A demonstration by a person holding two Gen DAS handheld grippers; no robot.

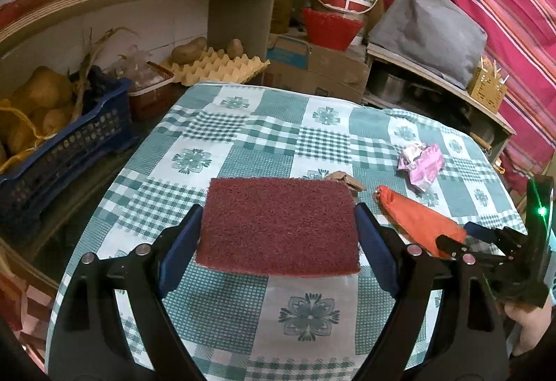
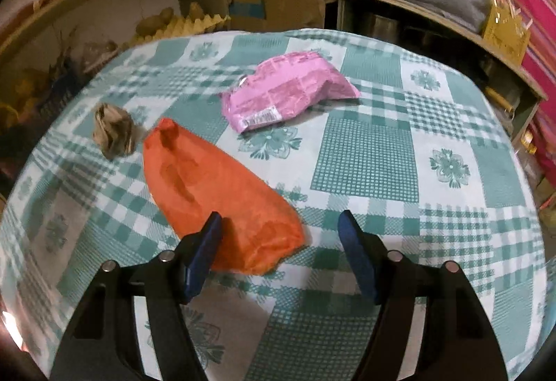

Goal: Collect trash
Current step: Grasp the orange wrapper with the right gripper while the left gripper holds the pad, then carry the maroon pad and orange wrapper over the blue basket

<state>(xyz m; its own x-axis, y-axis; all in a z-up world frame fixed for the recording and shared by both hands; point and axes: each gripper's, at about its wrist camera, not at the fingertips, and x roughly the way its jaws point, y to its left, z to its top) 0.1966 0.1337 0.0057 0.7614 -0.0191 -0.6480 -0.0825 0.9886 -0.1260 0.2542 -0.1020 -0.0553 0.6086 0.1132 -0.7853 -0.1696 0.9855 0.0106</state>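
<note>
Left tool (image 1: 278, 224) clamped on red pad (image 1: 278, 228), held above checked bench (image 1: 243, 137). Right tool (image 2: 279, 224) spread, empty, hovering at near end of orange bag (image 2: 215, 193). Pink wrapper (image 2: 285, 92) farther back; brown wad (image 2: 113, 134) just left of bag.

Both grippers, left gripper (image 1: 278, 228) and right gripper (image 2: 279, 236), are built of black arms, tipped with blue pads, fastened by silver round pins; a green light is shown on the right one.

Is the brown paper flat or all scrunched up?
Scrunched up. The brown paper sits as a crumpled ball, full of folds, on the tablecloth beside the orange bag.
</note>
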